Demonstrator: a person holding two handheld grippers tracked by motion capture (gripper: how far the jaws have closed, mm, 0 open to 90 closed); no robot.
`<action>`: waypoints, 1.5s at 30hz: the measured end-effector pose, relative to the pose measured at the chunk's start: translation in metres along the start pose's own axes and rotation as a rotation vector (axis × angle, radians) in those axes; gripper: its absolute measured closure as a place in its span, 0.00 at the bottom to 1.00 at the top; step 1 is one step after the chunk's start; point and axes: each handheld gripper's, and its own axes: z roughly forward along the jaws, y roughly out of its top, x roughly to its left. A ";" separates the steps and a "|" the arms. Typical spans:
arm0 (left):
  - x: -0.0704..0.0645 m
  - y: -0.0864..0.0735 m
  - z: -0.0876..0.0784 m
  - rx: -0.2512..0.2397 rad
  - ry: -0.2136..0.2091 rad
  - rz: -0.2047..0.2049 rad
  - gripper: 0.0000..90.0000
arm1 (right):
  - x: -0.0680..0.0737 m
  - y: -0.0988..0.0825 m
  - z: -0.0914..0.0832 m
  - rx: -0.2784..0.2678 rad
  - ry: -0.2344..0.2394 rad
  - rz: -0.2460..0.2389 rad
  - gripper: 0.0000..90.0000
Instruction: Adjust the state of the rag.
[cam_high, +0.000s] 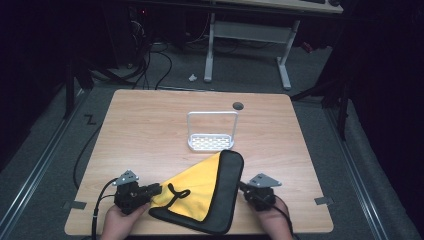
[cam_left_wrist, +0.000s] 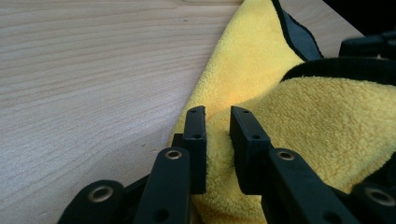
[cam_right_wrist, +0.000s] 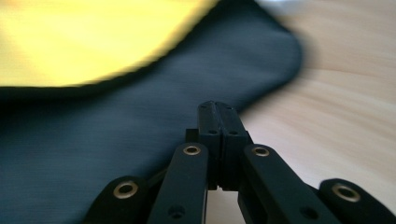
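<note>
Left gripper (cam_high: 155, 190): at 7 o'clock on the table (cam_high: 150, 130), aimed toward 3 o'clock; jaws pinch a fold of the cloth's yellow edge.
Cloth (cam_high: 200, 185): one yellow microfibre towel with a black backing, near the front edge; long axis runs from 7 to 1 o'clock, black fold on its right.
Rack (cam_high: 212, 142): one small white wire stand at table centre, touching the cloth's far corner.
Right gripper (cam_high: 242, 186): at 5 o'clock, aimed toward 10 o'clock, jaws pressed together at the black edge; whether they trap fabric I cannot tell.

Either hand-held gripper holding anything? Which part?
Left hand-held gripper pinches a raised fold of the yellow cloth near its left edge. Right hand-held gripper is shut beside the dark side; grip unclear.
</note>
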 end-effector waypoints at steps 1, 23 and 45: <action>-0.001 0.000 0.000 0.000 -0.002 0.002 0.85 | 0.010 0.001 0.003 0.010 0.038 -0.015 1.00; 0.007 -0.001 -0.016 -0.023 0.019 -0.042 0.78 | -0.044 -0.018 -0.006 0.069 -0.177 0.037 1.00; -0.109 0.000 0.073 0.191 -0.088 0.326 0.50 | -0.044 -0.018 -0.005 0.058 -0.167 0.046 1.00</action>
